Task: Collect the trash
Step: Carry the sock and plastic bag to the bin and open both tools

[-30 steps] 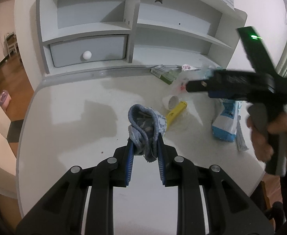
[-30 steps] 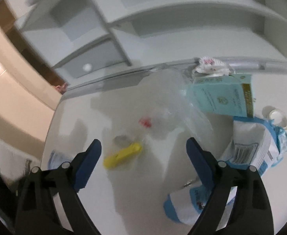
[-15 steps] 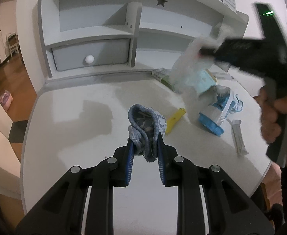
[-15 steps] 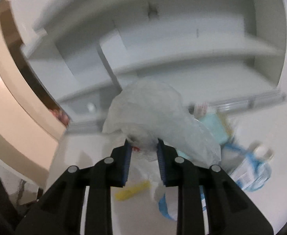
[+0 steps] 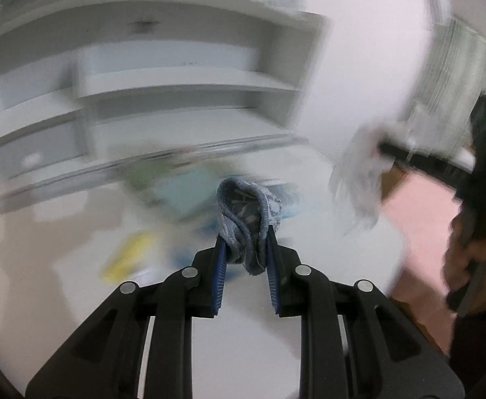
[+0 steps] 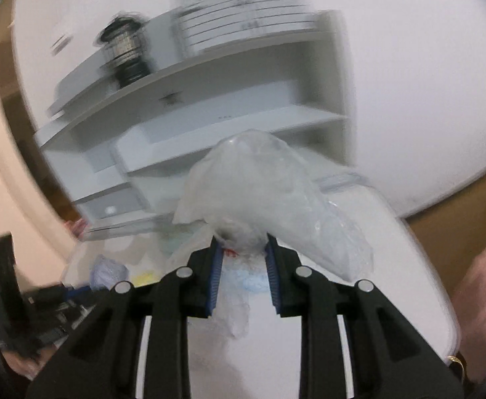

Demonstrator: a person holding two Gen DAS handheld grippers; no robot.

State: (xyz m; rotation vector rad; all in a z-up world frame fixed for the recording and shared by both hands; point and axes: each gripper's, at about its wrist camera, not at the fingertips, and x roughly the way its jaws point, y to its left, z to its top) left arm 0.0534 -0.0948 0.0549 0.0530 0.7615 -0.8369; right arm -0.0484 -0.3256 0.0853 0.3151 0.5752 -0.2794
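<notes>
**Both grippers hold trash above a white desk**

Left wrist view: the left gripper (image 5: 245, 254) fills the lower frame, its black arms ending in blue-padded fingers (image 5: 221, 266). The jaws are clamped on a bunched grey-blue cloth (image 5: 247, 214), which rises above the fingertips in a loop. Below lies the white desk (image 5: 60, 232), heavily blurred; a yellow object (image 5: 128, 257) and pale blue and green packaging (image 5: 179, 196) rest on it as smears. A white shelf unit (image 5: 183, 79) stands behind. At the right edge, the right gripper (image 5: 380, 148) appears as a dark blur, with a pale plastic bag (image 5: 359, 179) hanging from its tip.

Right wrist view: the right gripper (image 6: 243, 252) has its jaws closed on the gathered neck of the clear plastic bag (image 6: 262, 186), which billows upward and to the right over the desk (image 6: 375, 219). The shelf unit (image 6: 243, 116) stands behind. At lower left, the left gripper (image 6: 73, 294) shows as a dark blur holding the cloth (image 6: 105, 271).
</notes>
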